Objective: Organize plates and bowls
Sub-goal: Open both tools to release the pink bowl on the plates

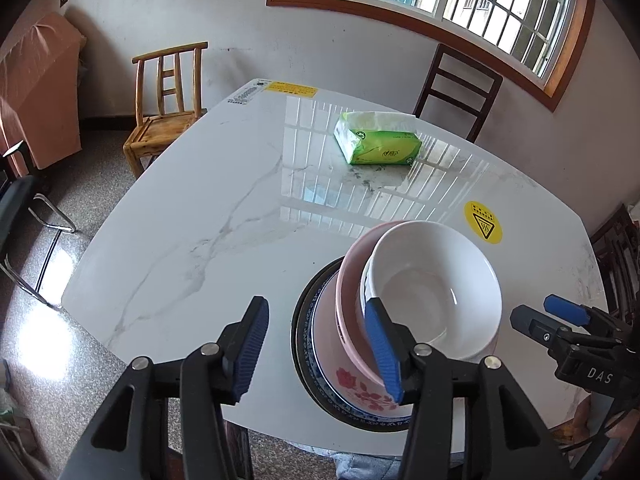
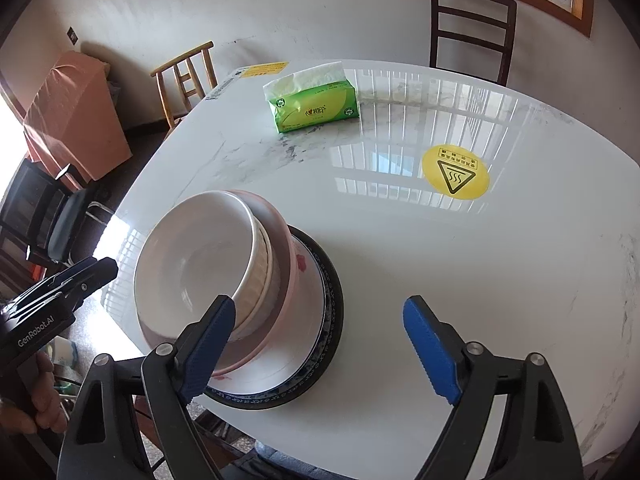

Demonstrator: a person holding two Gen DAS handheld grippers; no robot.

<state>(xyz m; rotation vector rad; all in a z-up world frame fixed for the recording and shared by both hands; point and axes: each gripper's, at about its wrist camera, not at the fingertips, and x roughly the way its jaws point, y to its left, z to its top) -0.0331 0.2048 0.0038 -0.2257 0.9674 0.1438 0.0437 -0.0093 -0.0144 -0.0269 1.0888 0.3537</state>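
Blue-padded left tool [image 1: 320, 344] and right tool [image 2: 320, 350] agape; nothing held

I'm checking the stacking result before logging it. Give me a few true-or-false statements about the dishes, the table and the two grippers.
1. The white bowl sits on top of the stack. True.
2. The pink bowl lies under the white bowl. True.
3. The left gripper is clamped on the white bowl. False: its fingers stand apart and press on nothing.
4. The tissue pack rests inside the white bowl. False: it lies on the table, far from the stack.
5. The right gripper holds nothing. True.
6. The stack stands on the yellow sticker. False: it rests on a dark-rimmed plate apart from it.
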